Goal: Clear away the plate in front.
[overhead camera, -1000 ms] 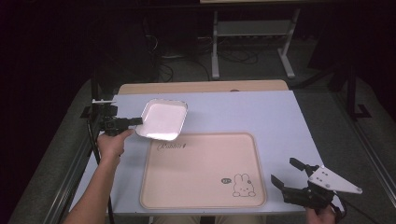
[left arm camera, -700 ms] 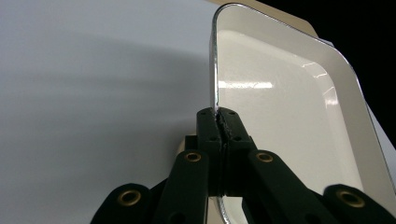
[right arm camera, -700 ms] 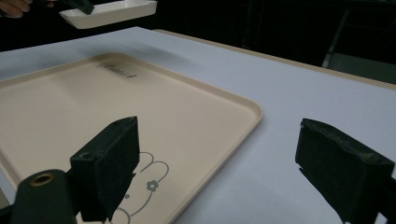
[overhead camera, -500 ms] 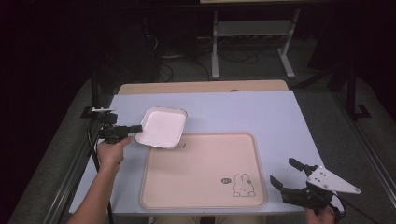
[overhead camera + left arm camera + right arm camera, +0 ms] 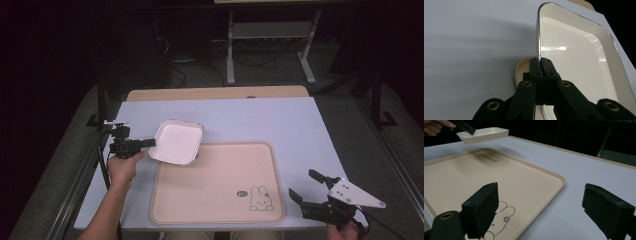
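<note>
Keep left claw point(image 5: 150, 143) clamped on white dish point(image 5: 177, 142) rim, level, lower gently onto beige tray point(image 5: 215, 200) mid-frame; right claw point(image 5: 306, 186), jaws apart, idle lower right.

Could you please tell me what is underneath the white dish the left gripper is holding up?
The white dish hangs over the far-left corner of the beige tray and the table. Whatever lies directly beneath its base is covered.
</note>
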The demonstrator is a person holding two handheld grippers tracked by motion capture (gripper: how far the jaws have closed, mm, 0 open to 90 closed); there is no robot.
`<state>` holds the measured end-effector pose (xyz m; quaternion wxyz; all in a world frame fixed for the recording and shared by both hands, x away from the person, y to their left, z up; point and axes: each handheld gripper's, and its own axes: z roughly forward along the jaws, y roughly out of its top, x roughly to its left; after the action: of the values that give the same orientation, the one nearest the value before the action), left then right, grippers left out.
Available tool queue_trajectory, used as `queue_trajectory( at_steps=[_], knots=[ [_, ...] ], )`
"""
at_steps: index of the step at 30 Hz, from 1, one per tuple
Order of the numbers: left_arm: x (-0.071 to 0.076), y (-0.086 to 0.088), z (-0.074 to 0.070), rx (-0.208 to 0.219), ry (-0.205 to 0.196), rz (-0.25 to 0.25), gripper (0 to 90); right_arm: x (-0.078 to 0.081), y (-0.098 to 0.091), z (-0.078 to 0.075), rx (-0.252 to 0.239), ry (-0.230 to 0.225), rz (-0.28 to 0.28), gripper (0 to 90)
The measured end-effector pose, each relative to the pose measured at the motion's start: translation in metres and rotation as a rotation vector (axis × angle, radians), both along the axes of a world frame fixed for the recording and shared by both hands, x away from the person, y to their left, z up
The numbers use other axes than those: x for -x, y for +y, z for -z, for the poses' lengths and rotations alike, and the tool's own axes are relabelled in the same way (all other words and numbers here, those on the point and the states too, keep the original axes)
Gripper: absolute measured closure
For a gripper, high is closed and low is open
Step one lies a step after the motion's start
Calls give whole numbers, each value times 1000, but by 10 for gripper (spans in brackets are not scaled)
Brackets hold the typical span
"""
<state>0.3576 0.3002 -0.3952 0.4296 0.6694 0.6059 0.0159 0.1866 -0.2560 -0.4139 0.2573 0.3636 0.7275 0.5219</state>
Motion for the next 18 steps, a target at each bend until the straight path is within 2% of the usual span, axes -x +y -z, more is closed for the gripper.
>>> queue_trajectory(
  at_steps=[9, 18],
  knots=[
    [8, -12, 5, 1, 5, 14, 889, 0, 1, 0, 9, 2, -2, 128],
    [14, -28, 18, 3, 20, 42, 889, 0, 1, 0, 15, 2, -3, 128]
  ],
)
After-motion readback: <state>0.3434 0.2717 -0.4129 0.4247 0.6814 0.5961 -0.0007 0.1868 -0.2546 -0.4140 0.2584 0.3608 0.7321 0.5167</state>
